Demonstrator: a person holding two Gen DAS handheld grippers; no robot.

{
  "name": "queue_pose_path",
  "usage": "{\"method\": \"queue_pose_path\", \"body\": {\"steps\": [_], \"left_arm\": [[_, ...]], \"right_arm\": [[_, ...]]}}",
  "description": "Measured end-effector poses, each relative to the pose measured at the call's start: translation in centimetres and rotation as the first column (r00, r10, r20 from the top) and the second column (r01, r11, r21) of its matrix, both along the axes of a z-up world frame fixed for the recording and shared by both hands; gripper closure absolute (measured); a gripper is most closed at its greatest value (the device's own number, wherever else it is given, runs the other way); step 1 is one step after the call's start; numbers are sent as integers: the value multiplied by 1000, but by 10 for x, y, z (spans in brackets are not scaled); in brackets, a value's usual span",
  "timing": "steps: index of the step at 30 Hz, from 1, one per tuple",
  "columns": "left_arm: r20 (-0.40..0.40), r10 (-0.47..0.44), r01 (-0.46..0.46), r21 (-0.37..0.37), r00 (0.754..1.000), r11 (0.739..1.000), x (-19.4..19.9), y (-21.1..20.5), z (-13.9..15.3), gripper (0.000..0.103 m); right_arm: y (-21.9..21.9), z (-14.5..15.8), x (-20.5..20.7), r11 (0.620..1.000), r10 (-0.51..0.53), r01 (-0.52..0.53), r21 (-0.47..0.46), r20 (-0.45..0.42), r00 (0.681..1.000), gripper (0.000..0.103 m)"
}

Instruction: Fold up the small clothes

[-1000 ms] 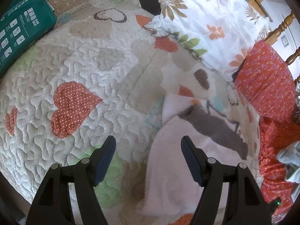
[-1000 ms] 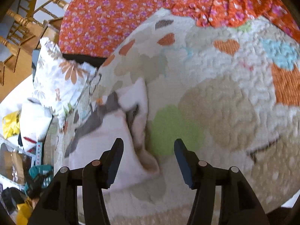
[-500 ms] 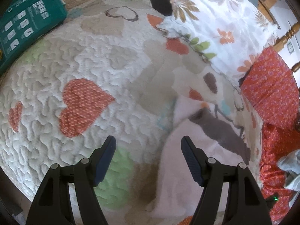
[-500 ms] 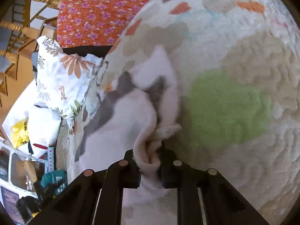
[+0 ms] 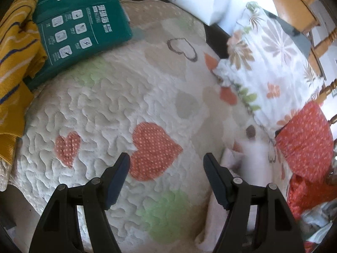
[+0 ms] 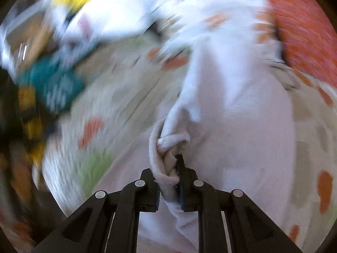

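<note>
Pinching a bunched edge of the white garment, the right tongs are clamped; the left tongs gape wide, garment at their four o'clock on the quilt.

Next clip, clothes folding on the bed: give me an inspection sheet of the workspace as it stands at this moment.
Surface: heart-patterned quilt, lumpy and soft.
Job's things: white garment, one bunched edge lifted off the quilt; right wrist view motion-blurred.
Clutter: green package at the quilt's far edge; yellow striped fabric beside it; floral pillow; orange floral fabric.
Grippers: left gripper open over the quilt, holding nothing; right gripper shut on the garment's edge.
Cables: nothing seen.
Surroundings: wooden chair past the pillow.
</note>
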State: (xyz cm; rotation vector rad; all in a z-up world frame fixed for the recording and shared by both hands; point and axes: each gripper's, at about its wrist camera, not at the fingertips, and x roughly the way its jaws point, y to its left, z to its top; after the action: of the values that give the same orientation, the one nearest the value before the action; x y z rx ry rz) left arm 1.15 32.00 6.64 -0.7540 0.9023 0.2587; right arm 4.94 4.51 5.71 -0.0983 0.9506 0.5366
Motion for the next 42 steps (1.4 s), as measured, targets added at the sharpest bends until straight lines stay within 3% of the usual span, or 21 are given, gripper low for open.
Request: {"method": "queue_pose_path", "body": {"steps": [2, 4, 5, 6, 7, 12, 16, 19, 22, 26, 27, 28, 29, 36, 42], "left_arm": [[5, -2, 2, -14, 1000, 1000, -1, 2, 0, 32], [4, -7, 7, -19, 1000, 1000, -1, 2, -1, 32], [3, -11, 11, -19, 1000, 1000, 0, 1, -1, 32], [4, -14, 14, -20, 1000, 1000, 0, 0, 0, 32], [6, -18, 18, -22, 1000, 1000, 0, -1, 0, 32], [10, -55, 56, -32, 998, 998, 2, -11, -3, 32], [19, -161, 162, -43, 987, 986, 7, -36, -8, 32], [23, -266, 267, -52, 964, 962, 15, -64, -12, 32], [14, -357, 357, -43, 934, 933, 26, -94, -16, 32], [-61, -490, 490, -14, 870, 872, 42, -139, -31, 32], [-91, -510, 512, -11, 855, 859, 45, -148, -38, 45], [-124, -527, 531, -4, 841, 847, 46, -155, -43, 89], [-158, -537, 545, 9, 829, 839, 48, -160, -48, 91], [-173, -417, 429, 37, 892, 903, 48, -127, -48, 93], [-146, -428, 438, 43, 892, 898, 45, -123, -39, 90]], "right_arm": [[31, -27, -13, 989, 74, -74, -127, -3, 997, 87], [47, -34, -26, 972, 92, -73, -222, 74, 993, 80], [51, -34, -31, 966, 100, -74, -246, 95, 990, 75], [53, -33, -34, 966, 111, -85, -242, 93, 990, 60], [53, -30, -37, 972, 130, -112, -208, 75, 989, 53], [47, -18, -52, 974, 227, -227, -9, -31, 973, 51], [16, -9, -69, 962, 260, -247, 118, -112, 959, 51], [-26, 0, -71, 973, 201, -184, 142, -119, 972, 51], [-80, 11, -66, 988, 77, -63, 143, -94, 993, 48], [-134, 18, -53, 984, -71, 84, 158, -91, 993, 46], [-143, 17, -51, 980, -98, 113, 162, -97, 991, 46], [-151, 15, -49, 976, -123, 139, 166, -104, 987, 45], [-158, 13, -47, 972, -148, 165, 169, -112, 983, 45], [-176, -6, -29, 948, -213, 247, 198, -177, 961, 40], [-176, -24, 14, 917, -215, 282, 280, -249, 944, 34]]}}
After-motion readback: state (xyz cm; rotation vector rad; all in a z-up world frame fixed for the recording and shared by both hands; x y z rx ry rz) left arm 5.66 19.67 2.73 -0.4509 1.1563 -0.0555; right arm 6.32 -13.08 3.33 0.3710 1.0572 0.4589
